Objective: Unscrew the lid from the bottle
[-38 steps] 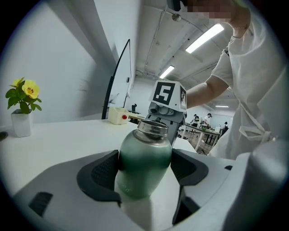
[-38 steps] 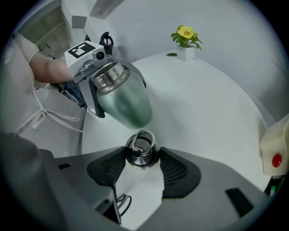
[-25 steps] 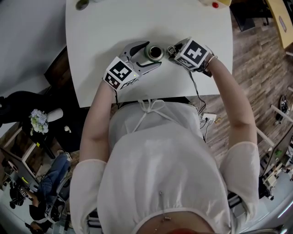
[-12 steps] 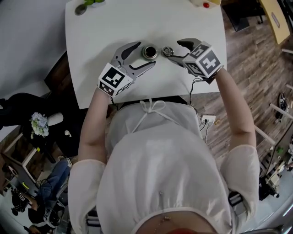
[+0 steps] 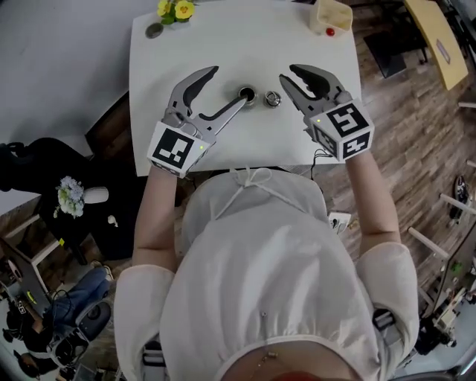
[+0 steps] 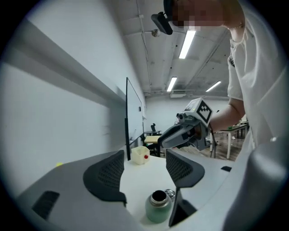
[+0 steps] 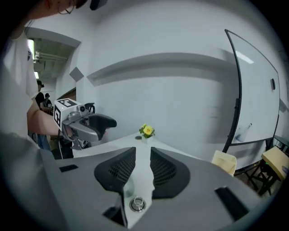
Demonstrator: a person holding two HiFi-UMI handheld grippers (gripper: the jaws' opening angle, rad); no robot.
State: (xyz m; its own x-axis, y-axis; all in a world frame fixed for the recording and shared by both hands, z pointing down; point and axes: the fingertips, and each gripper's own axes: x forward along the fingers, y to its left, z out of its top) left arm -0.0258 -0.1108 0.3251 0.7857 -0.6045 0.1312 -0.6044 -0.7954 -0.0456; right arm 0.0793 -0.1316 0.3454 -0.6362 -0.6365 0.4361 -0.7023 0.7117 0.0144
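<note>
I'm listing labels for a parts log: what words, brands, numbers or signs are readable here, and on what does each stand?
Readable words, brands or numbers: none.
Left marker cube and right marker cube: black-and-white square codes only, no letters.
Green bottle and its lid: no print visible.
Cream container: a red spot, no text.

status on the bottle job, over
Left gripper and right gripper both empty, jaws apart, just closed a bit. Bottle open on table, lid off beside it. Nothing in the way.
</note>
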